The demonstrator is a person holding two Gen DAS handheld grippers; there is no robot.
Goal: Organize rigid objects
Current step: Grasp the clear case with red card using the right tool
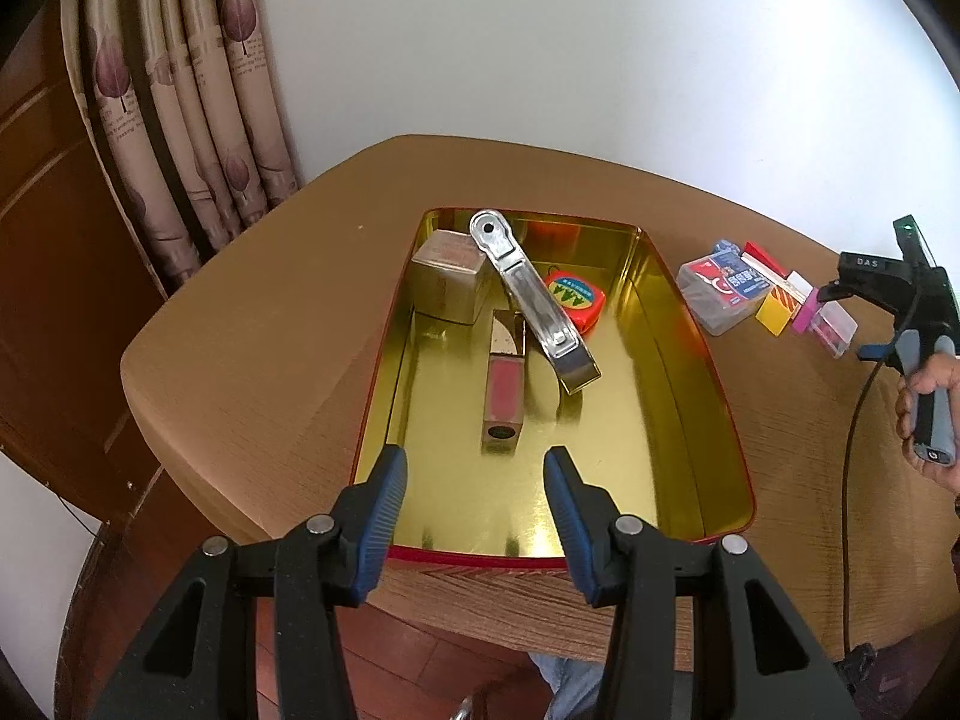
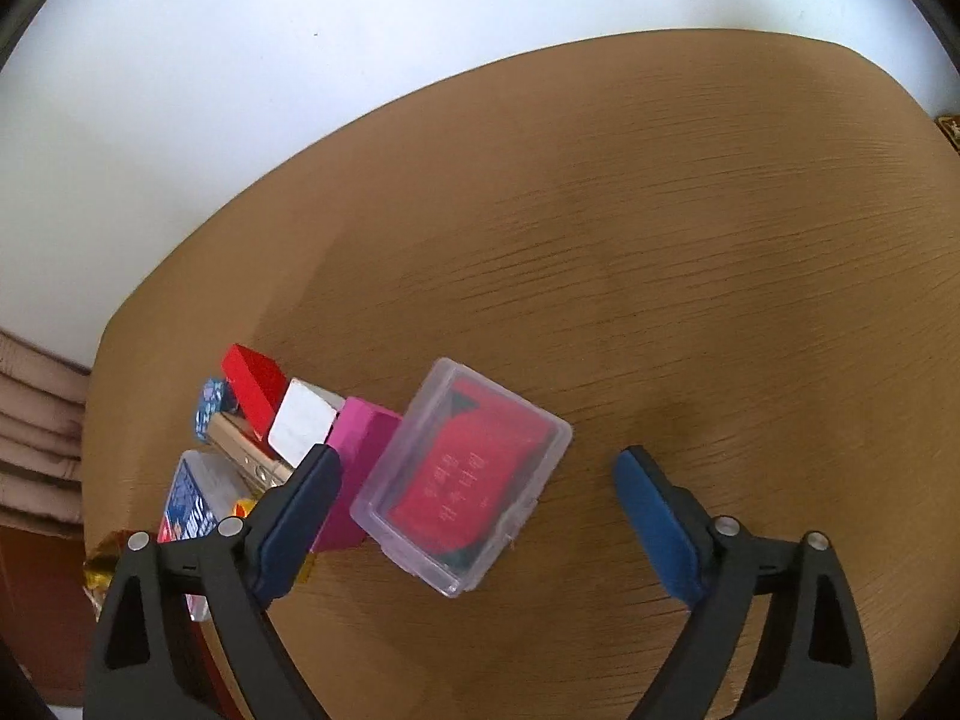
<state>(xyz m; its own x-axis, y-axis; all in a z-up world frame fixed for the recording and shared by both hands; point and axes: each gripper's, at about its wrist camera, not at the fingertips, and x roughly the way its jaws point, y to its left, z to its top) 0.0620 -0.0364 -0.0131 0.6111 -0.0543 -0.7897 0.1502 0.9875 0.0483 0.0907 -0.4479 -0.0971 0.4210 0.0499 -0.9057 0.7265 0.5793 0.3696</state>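
Observation:
A gold tin tray (image 1: pixel 678 360) with a red outside lies on the wooden table (image 2: pixel 660 240). In it are a gold box (image 1: pixel 447 282), a steel clip (image 1: pixel 528 294), a red tape measure (image 1: pixel 576 297) and a pink lip gloss tube (image 1: pixel 504 390). My left gripper (image 1: pixel 475 462) hangs open over the tray's near end, holding nothing. My right gripper (image 2: pixel 478 462) is open and points down, with a clear case of red cards (image 2: pixel 462 480) lying on the table between its fingers, untouched by either pad. The left finger (image 2: pixel 300 516) stands against a pink block (image 2: pixel 360 450).
Left of the clear case lie a white-faced block (image 2: pixel 303 426), a red block (image 2: pixel 252 384) and a second clear case with blue cards (image 2: pixel 192 498). A hand (image 1: pixel 927 396) holds the right gripper's handle, with a cable (image 1: pixel 852 450) trailing. Curtains (image 1: pixel 198 120) hang at the back left.

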